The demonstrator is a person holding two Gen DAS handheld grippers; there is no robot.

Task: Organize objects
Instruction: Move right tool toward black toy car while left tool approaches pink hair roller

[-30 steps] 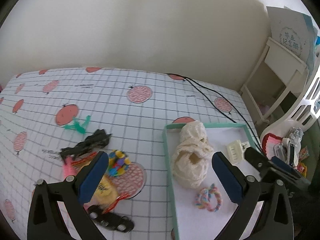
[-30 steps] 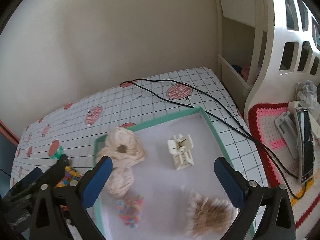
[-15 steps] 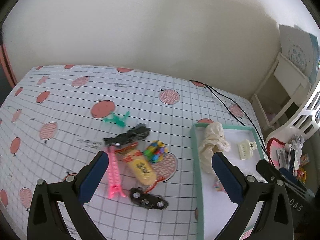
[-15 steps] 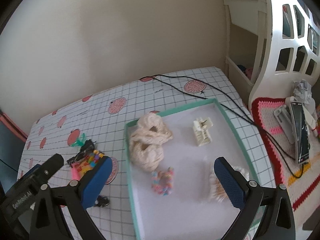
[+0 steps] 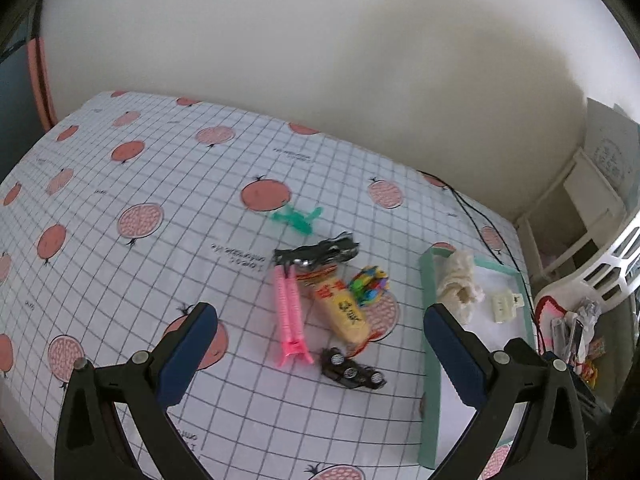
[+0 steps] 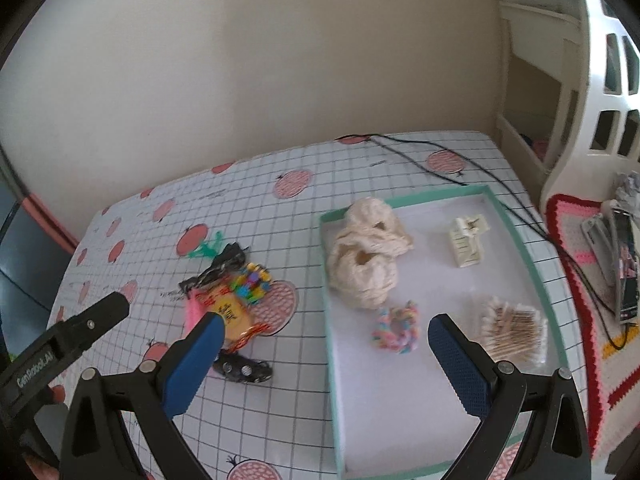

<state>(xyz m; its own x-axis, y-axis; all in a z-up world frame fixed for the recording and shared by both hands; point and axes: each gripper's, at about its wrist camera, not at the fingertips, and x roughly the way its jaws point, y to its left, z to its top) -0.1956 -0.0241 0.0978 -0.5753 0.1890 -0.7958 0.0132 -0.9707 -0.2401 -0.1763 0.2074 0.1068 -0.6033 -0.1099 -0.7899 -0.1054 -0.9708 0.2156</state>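
Clearly, the loose pile near the middle of the table (image 5: 120,184) is awaiting sorting: a pink clip (image 5: 289,316), a yellow packet (image 5: 344,312), a multicoloured bead bundle (image 5: 370,280), 2 black clips (image 5: 316,252) (image 5: 352,372) and a green clip (image 5: 298,218) are lying just left of the teal tray (image 6: 520,240), probably because they have not yet been moved in. Inside the tray, cream scrunchies (image 6: 368,256) are sitting at its far-left corner, a cream claw clip (image 6: 468,240) toward the far-right, a pastel hair tie (image 6: 396,324) and a cotton swab pack (image 6: 512,330) nearer. The left gripper (image 5: 320,356) is hovering over the pile, jaws spread wide and holding nothing; the right gripper (image 6: 324,364) is hanging likewise wide and empty over the tray's left rim. A black cable (image 6: 440,160) is trailing across the table's far-right corner, clear of the pile.
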